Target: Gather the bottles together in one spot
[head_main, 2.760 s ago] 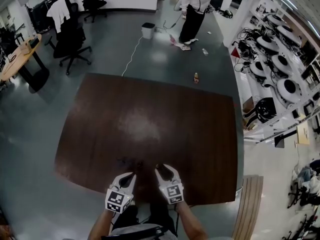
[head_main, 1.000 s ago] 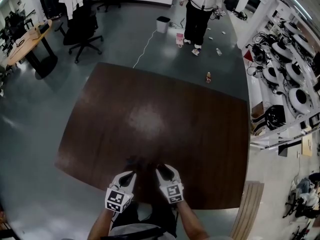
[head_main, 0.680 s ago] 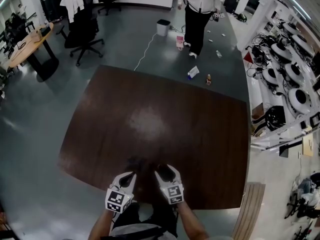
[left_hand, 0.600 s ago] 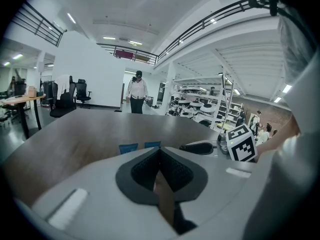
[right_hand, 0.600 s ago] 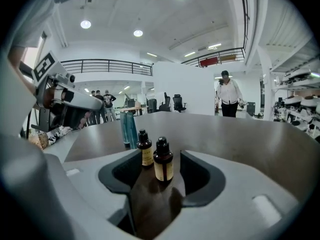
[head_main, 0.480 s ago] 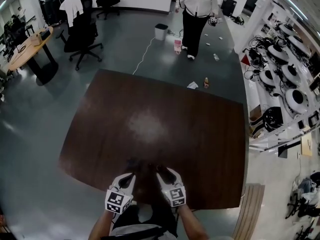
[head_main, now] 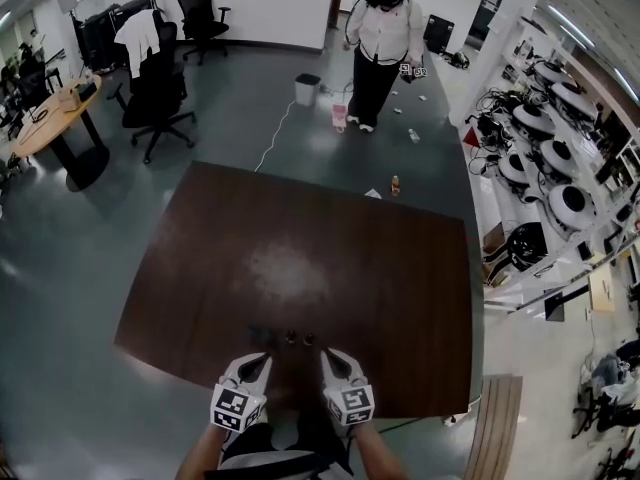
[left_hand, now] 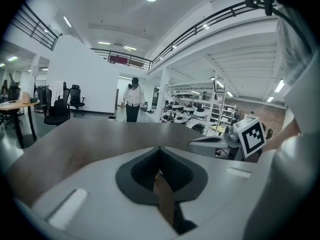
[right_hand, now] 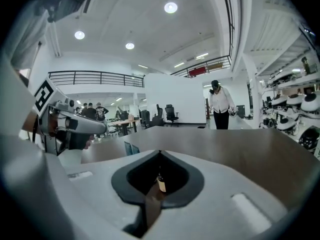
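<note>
Head view shows left tongs (head_main: 262, 359) and right tongs (head_main: 329, 354) clenched, empty, just short of small bottles (head_main: 289, 337) on the desk (head_main: 190, 268); advisable: open fully, straddle one bottle squarely, close gently

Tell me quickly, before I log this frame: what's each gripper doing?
Left gripper: closed, empty.
Right gripper: just closed, empty; a small bottle shows past its jaws, ungripped.

Head view steeply down over dark brown wooden table (head_main: 300, 228), gripper views low at six o'clock, facing twelve across it
</note>
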Motion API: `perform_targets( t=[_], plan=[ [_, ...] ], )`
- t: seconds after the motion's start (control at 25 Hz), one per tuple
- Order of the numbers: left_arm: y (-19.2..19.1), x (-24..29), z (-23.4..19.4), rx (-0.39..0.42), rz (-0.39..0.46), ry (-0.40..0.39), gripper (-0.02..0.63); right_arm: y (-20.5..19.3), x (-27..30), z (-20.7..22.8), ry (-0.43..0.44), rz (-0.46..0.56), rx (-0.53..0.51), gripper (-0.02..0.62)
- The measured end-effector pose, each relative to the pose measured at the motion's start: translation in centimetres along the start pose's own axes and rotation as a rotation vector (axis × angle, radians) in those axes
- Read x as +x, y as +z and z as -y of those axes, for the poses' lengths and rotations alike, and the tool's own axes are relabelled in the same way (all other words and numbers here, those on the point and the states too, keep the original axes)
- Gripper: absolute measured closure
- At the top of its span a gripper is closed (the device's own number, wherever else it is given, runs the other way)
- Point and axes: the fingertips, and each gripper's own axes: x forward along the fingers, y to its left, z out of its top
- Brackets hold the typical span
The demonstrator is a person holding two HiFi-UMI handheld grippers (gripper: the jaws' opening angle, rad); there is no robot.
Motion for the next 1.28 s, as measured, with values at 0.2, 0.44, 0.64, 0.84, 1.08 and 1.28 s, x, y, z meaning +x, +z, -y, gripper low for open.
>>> perform_targets(
  t=[0.2, 0.44, 0.64, 0.84, 1.08, 1.28],
  plan=[
    [1.8, -0.3, 1.1, -0.008, 0.034, -0.016, 0.607, 2.6, -1.2, -0.5, -0.005, 0.03, -0.034, 0.594],
    [3.8, -1.3, 1.8, 0.036, 0.069, -0.027, 0.607, 5.7, -2.8, -0.8, -0.035, 0.083, -0.048, 0.594],
    [5.6, -2.4, 2.8, 0.063, 0.106, -0.036, 0.607, 7.4, -4.6, -0.4, -0.053, 0.125, -0.021, 0.594],
    [5.9, -3.2, 3.2, 0.082, 0.108, -0.035, 0.607, 7.8, -6.2, -0.3, -0.065, 0.149, -0.027, 0.594],
    [5.5, -3.9, 2.8, 0.086, 0.102, -0.03, 0.607, 7.2, -7.5, -0.6, -0.078, 0.148, -0.014, 0.594],
    [5.6, -3.5, 2.8, 0.089, 0.1, -0.026, 0.607, 7.1, -7.9, 0.1, -0.093, 0.156, -0.014, 0.594]
  ],
)
